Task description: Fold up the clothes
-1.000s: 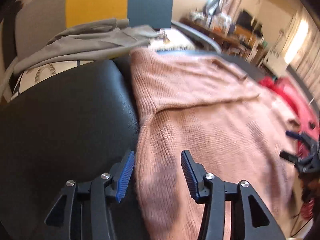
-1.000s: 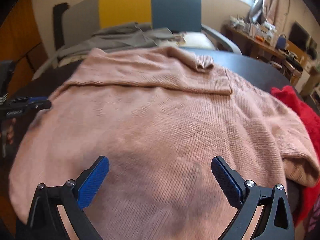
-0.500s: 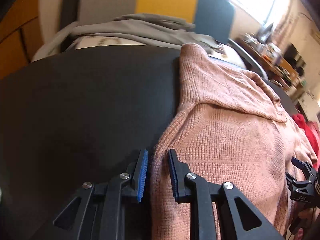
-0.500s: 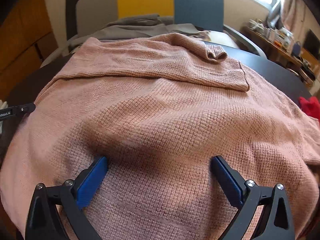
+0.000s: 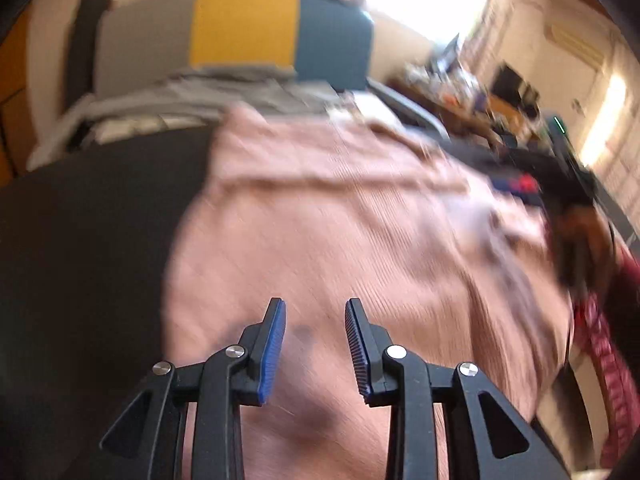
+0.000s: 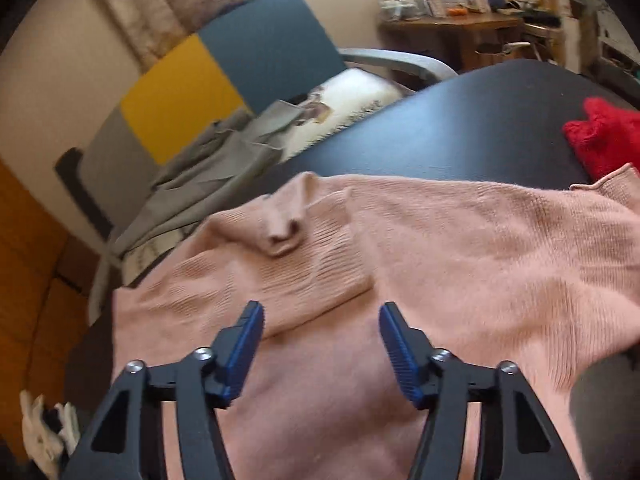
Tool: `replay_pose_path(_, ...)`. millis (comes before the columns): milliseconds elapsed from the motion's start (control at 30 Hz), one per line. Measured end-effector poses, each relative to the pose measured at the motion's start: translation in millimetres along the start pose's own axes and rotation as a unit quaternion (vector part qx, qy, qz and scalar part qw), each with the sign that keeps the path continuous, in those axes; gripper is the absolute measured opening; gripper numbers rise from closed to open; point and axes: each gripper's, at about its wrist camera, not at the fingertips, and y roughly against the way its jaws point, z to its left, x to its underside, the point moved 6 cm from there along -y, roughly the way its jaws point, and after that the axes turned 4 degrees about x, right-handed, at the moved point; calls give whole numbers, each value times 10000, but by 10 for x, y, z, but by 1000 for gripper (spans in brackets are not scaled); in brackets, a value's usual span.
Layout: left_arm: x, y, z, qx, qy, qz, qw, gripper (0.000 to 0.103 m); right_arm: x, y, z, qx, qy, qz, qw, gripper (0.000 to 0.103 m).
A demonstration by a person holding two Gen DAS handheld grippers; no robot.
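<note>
The pink waffle-knit sweater (image 6: 420, 264) is spread over the black table top (image 6: 460, 132), with one sleeve already laid across the chest and its cuff (image 6: 284, 232) bunched near the upper middle. The far sleeve end (image 6: 612, 184) is seen lying out flat toward a red fuzzy garment (image 6: 604, 140), touching or just beside it; which cannot be told. The left gripper (image 5: 316, 344) is held with its blue-padded jaws parted, above the lower body of the sweater; nothing is seen between the pads. The right gripper (image 6: 320, 348) is likewise released, jaws wide, over the mid-body just below the folded sleeve. The left view is heavily motion-blurred, so contact with the fabric cannot be confirmed. Progress is judged early to middle: one sleeve fold done, second sleeve not yet brought in, body not yet folded. Left to do: second sleeve across, hem folded up toward the collar, likely a final halving. A grey garment (image 6: 208, 168) is draped on the grey, yellow and teal chair (image 6: 224, 68) behind the table, apparently unfolded; the red one also appears unfolded.
</note>
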Motion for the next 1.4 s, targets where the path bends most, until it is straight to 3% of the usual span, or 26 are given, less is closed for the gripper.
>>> replay_pose_path(100,233,-90,-85,-67,-175,164,9997,31,-111,-245,-151,26,-304,106,9995,60)
replay_pose_path(167,294,-53,-80,-89,-287,48,9995,31,-155,-421,-170,54,-293,121,9995,60)
replay_pose_path(233,323,-26,-69,-68,-317,23,9995,31,-158,-552,-86,9,-124,217,9997,37)
replay_pose_path(267,324,-24,-54,-49,-281,30,9996,32,-161,-622,-24,204,108,245,9994,16)
replay_pose_path(333,252,-54,11,2,-209,48,9998,32,-149,-656,104,170,310,245,9991,11)
replay_pose_path(400,228,-57,10,40,-141,52,9999,32,-138,-617,321,-190,395,244,9987,10)
replay_pose_path(500,184,-67,87,182,182,101,9996,32,-21,-495,829,-1160,437,298,9918,10)
replay_pose_path(600,154,-40,192,427,723,170,9963,32,351,-340,1547,-2289,714,626,9688,5)
replay_pose_path(667,174,24,273,589,1113,189,9919,33,733,-211,2120,-3020,1169,965,9412,5)
replay_pose_path(733,233,133,417,729,1640,142,9837,33,1177,-26,2610,-3664,1631,1352,9060,5)
replay_pose_path(800,300,255,577,752,2067,57,9755,34,1585,169,2921,-4023,2079,1638,8764,5)
replay_pose_path(833,324,330,655,700,2167,-2,9737,34,1724,240,2979,-4111,2200,1743,8673,5)
replay_pose_path(933,300,528,793,638,2228,-213,9725,34,1963,395,2859,-3883,2521,1705,8698,11)
replay_pose_path(1067,40,669,803,861,2201,-507,9704,37,1712,460,2169,-2866,2235,1008,9261,69)
replay_pose_path(1100,-76,656,751,976,2141,-564,9703,37,1645,481,1990,-2600,2154,828,9376,72)
replay_pose_path(1167,-289,576,618,1268,2030,-588,9691,39,1399,429,1579,-1557,2123,417,9638,72)
replay_pose_path(1233,-520,369,476,1610,2104,-489,9630,43,1146,405,1155,-481,2066,-1,9772,72)
replay_pose_path(1367,-1000,-184,236,2115,2464,-189,9456,52,942,203,506,1160,2199,-4,9686,72)
replay_pose_path(1400,-1104,-339,188,2116,2553,-75,9434,52,957,180,408,1155,2121,16,9704,74)
